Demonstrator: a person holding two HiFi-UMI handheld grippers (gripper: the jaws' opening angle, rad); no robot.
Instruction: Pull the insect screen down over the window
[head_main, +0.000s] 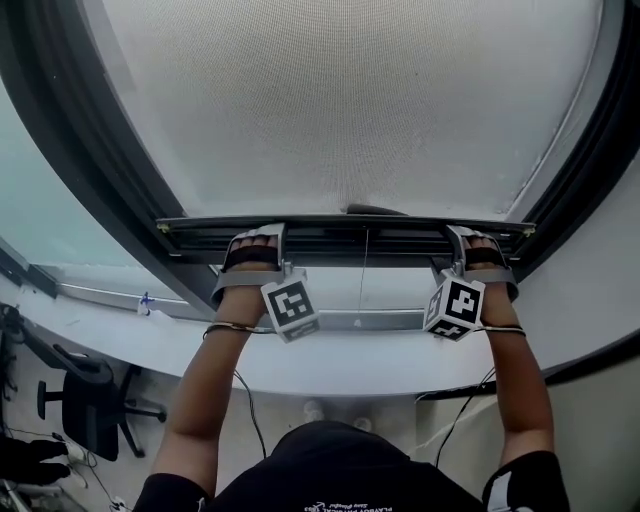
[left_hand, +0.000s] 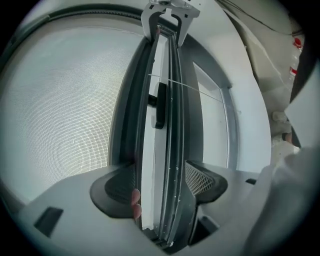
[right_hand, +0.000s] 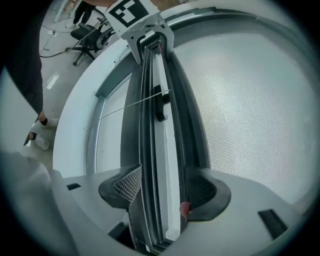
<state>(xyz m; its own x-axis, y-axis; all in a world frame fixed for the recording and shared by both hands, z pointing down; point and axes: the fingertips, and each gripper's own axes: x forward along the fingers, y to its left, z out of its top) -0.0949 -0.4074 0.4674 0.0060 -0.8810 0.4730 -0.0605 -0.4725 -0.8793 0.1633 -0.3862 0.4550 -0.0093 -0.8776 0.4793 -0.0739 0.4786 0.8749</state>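
You're clamping the left gripper (head_main: 254, 237) on the screen bar (head_main: 400, 240), right gripper (head_main: 479, 236) jaws sitting slack around it, not pinching, mesh (head_main: 350, 100) hanging above.

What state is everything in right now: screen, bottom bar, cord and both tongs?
insect screen: drawn down over most of the window, short of the sill.
bottom bar: level, above the sill.
pull cord: hanging straight below the bottom bar.
left gripper: tongs shut on the bottom bar.
right gripper: tongs astride the bottom bar; pressing or not, unclear.
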